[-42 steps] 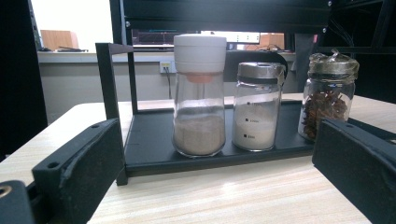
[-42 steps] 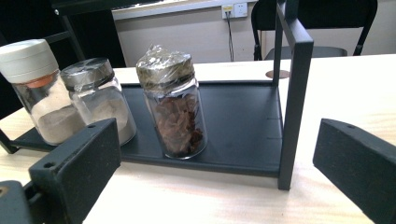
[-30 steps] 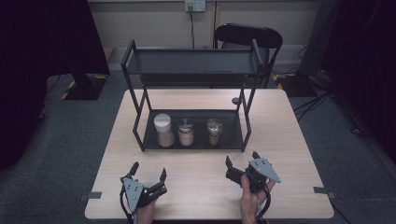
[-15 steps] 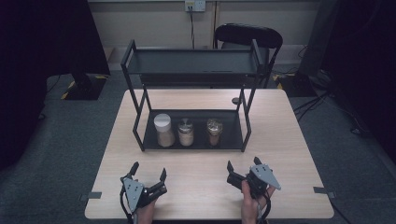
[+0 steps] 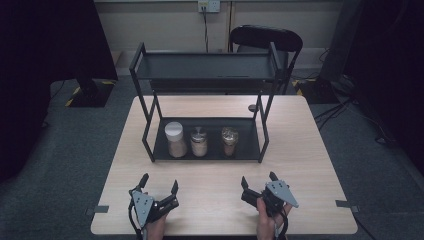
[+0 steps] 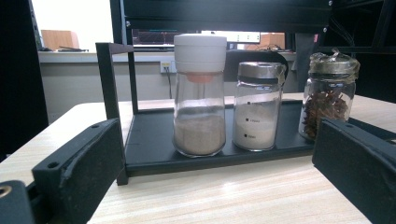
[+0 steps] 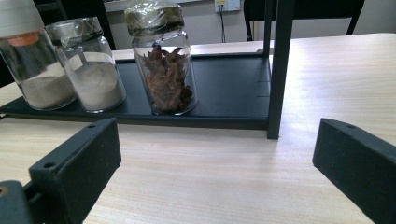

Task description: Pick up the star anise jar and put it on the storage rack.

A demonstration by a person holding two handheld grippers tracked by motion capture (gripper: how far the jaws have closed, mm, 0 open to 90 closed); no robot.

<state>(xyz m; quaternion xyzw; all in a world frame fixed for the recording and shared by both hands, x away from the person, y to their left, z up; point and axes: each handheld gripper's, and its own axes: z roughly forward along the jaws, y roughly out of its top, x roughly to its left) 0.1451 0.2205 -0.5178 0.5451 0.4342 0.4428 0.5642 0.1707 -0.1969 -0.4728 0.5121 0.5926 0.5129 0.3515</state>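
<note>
Star-anise jar [image 7: 164,70] upright, right gripper [image 5: 261,183] spread wide before it

My left gripper [image 5: 159,186] and right gripper [image 5: 259,182] have black jaws; each carries a grey plate. The table [image 5: 310,165] is pale wood with a fine grain pattern. The rack [image 5: 205,72] is black throughout. The white-capped jar [image 6: 200,93] is clear, with an orange insert and beige powder. The middle jar [image 6: 258,106] has a silver lid and white powder. The third jar [image 7: 163,60] holds reddish-brown spice.
</note>
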